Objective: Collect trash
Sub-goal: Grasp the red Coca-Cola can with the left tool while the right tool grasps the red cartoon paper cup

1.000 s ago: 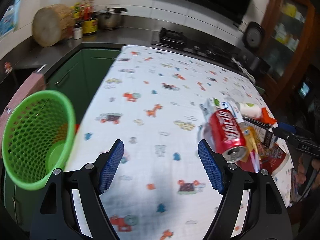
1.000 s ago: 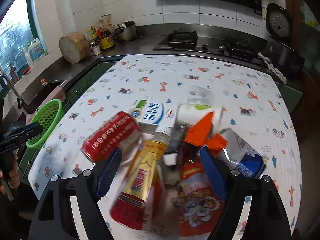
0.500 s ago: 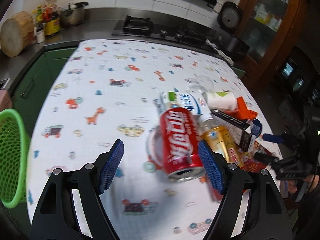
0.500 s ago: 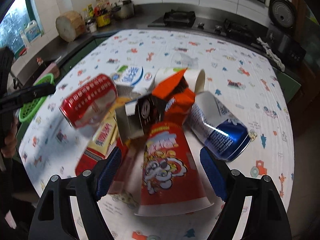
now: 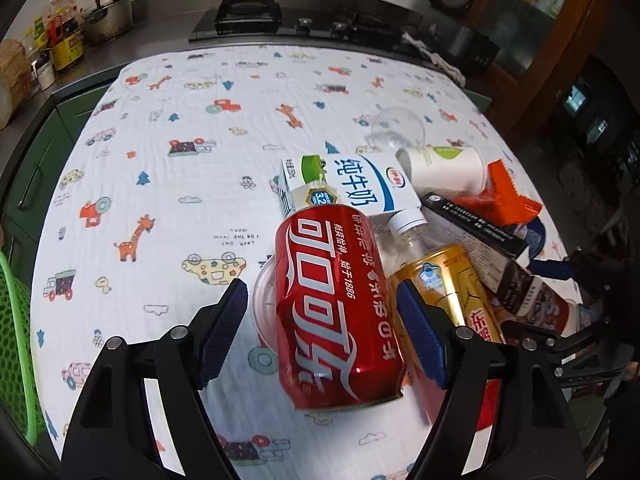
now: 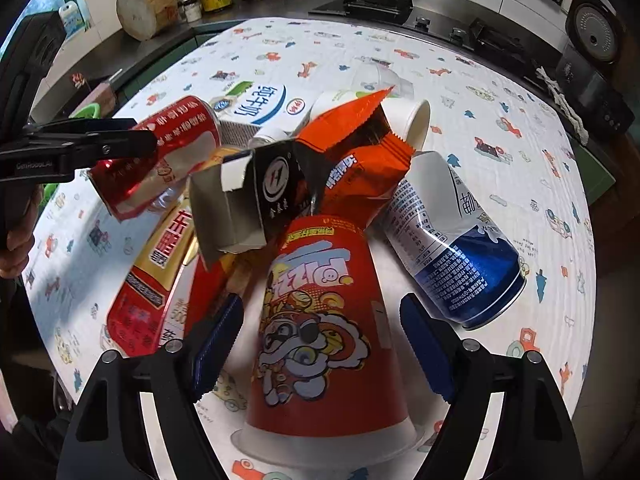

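1. Table (image 5: 168,184) with a white cloth printed in cartoon animals and vehicles fills most of both views; kitchen counter and hob (image 5: 248,16) run along the top.
2. Trash heap lies right of centre in the left wrist view and at centre in the right wrist view, the items overlapping one another.
3. Red paper cup (image 6: 324,332), on its side with the rim toward the bottom edge, lies between the right gripper's (image 6: 322,340) blue pads; jaws wide, pads not pressing on it.
4. Red cola can (image 5: 336,308), on its side, lies between the left gripper's (image 5: 322,328) pads; jaws wide, a gap on the left side, the right pad close to the can.
5. Blue-and-white can (image 6: 456,248) lies just right of the red cup.
6. Milk carton (image 5: 360,188) sits above the cola can; gold-labelled bottle (image 5: 452,280) just right of it.
7. Orange wrapper (image 6: 360,152) and black carton (image 6: 256,196) top the heap.
8. Green basket (image 5: 14,340) shows at the left edge, well apart from the heap.
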### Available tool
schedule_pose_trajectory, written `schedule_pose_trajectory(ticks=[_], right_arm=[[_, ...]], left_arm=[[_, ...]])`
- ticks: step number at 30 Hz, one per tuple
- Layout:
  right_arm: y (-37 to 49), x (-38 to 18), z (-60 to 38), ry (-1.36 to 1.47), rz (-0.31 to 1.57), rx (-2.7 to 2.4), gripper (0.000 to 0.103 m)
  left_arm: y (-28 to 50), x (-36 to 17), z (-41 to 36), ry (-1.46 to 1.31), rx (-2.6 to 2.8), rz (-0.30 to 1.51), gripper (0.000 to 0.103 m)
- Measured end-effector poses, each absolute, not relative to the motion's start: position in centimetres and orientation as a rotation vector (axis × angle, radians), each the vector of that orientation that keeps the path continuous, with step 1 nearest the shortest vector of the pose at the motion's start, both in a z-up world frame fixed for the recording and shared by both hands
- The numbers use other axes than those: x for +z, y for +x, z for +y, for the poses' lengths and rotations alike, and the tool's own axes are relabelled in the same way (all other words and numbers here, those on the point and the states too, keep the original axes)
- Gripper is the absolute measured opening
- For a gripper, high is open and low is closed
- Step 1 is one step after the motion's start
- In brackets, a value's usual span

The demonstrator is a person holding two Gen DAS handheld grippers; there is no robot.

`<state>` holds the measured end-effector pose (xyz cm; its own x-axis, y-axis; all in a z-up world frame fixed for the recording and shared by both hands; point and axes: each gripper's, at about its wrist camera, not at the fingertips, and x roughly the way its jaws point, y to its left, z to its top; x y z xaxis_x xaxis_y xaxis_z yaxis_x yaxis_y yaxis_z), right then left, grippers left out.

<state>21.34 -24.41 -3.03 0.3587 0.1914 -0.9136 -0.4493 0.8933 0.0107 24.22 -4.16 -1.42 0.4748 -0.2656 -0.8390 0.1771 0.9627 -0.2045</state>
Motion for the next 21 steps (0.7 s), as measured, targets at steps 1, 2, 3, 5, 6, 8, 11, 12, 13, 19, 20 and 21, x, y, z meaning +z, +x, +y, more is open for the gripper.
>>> schedule_pose_trajectory(ticks=[1, 2, 3, 5, 6, 8, 11, 12, 13, 19, 20, 21], right_arm=[[21.4, -3.1, -24.4, -0.262, 1.137, 0.42, 0.074], [21.4, -3.3, -24.4, -0.265, 1.143, 0.422, 0.074], [21.4, -3.4, -24.4, -0.268, 1.148, 0.423, 0.073], [21.4, -3.6, -24.3, -0.278, 1.154, 0.423, 0.071], [21.4, -3.7, -24.2, -0.279, 1.158, 0.424, 0.068], [21.4, -3.8, -24.2, -0.284, 1.156, 0.418, 0.066], [21.2, -3.7, -24.3, -0.279, 1.153, 0.415, 0.066], [21.1, -3.6, -24.3, -0.279, 1.152, 0.414, 0.066], [21.0, -3.6, -24.3, -0.28, 1.15, 0.413, 0.066], [19.8, -2.6, -24.6, -0.282, 1.124, 0.407, 0.066], [19.6, -2.4, -24.6, -0.281, 1.12, 0.406, 0.066], [19.3, -2.1, -24.7, -0.278, 1.113, 0.405, 0.066]], left_arm=[[24.4, -1.5, -4.3, -0.091, -0.276, 1.043, 0.076], [24.4, -1.6, -4.3, -0.089, -0.278, 1.045, 0.076], [24.5, -1.7, -4.4, -0.086, -0.282, 1.049, 0.075], [24.6, -1.8, -4.6, -0.077, -0.285, 1.05, 0.074], [24.6, -1.9, -4.7, -0.068, -0.285, 1.051, 0.074], [24.7, -2.1, -4.9, -0.06, -0.29, 1.058, 0.07], [24.8, -2.4, -5.2, -0.057, -0.305, 1.072, 0.063], [24.8, -2.4, -5.2, -0.053, -0.305, 1.068, 0.063], [24.7, -2.4, -5.3, -0.05, -0.305, 1.065, 0.063], [24.1, -2.1, -5.1, -0.053, -0.311, 1.044, 0.062], [23.9, -2.0, -4.9, -0.059, -0.312, 1.041, 0.062], [23.7, -1.9, -4.7, -0.065, -0.313, 1.036, 0.062]])
